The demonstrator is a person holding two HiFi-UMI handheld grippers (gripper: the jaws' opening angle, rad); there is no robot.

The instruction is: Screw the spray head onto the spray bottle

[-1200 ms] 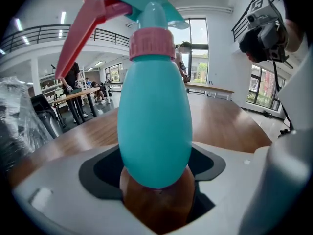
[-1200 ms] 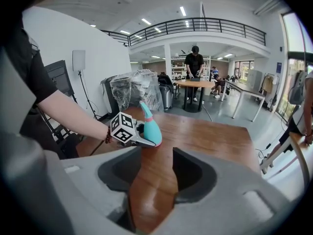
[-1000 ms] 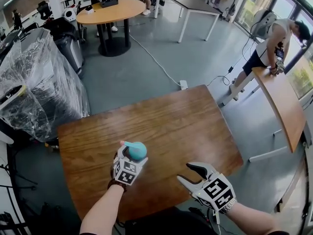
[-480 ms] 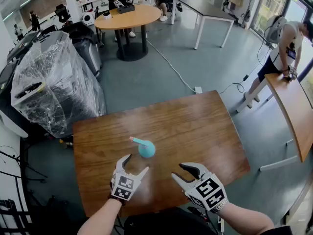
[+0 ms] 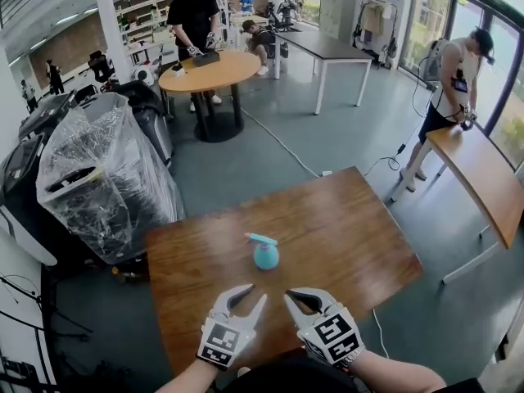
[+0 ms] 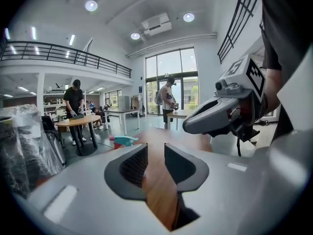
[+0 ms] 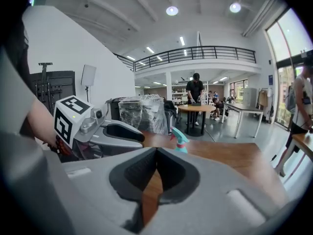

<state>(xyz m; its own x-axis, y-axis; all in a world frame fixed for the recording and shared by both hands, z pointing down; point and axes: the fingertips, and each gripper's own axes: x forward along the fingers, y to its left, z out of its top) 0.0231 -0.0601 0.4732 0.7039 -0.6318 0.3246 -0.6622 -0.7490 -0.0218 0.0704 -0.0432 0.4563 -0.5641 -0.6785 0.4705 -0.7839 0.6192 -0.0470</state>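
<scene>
A teal spray bottle (image 5: 265, 256) with its spray head on stands upright by itself in the middle of the wooden table (image 5: 352, 228). It also shows small in the left gripper view (image 6: 122, 141) and in the right gripper view (image 7: 179, 140). My left gripper (image 5: 251, 295) hovers over the table's near edge, short of the bottle; its jaws are closing, a narrow gap remains and nothing is between them (image 6: 155, 153). My right gripper (image 5: 299, 297) is beside it, shut on nothing, its tips touching (image 7: 156, 155).
A plastic-wrapped machine (image 5: 106, 178) stands off the table's left end. A second wooden table (image 5: 483, 170) with a person (image 5: 454, 72) at it is on the right. Farther back, a person stands at a round table (image 5: 209, 70).
The left gripper has let go of the bottle and drawn back to the near edge. The right gripper has pulled in beside it. Both pairs of jaws have narrowed.
</scene>
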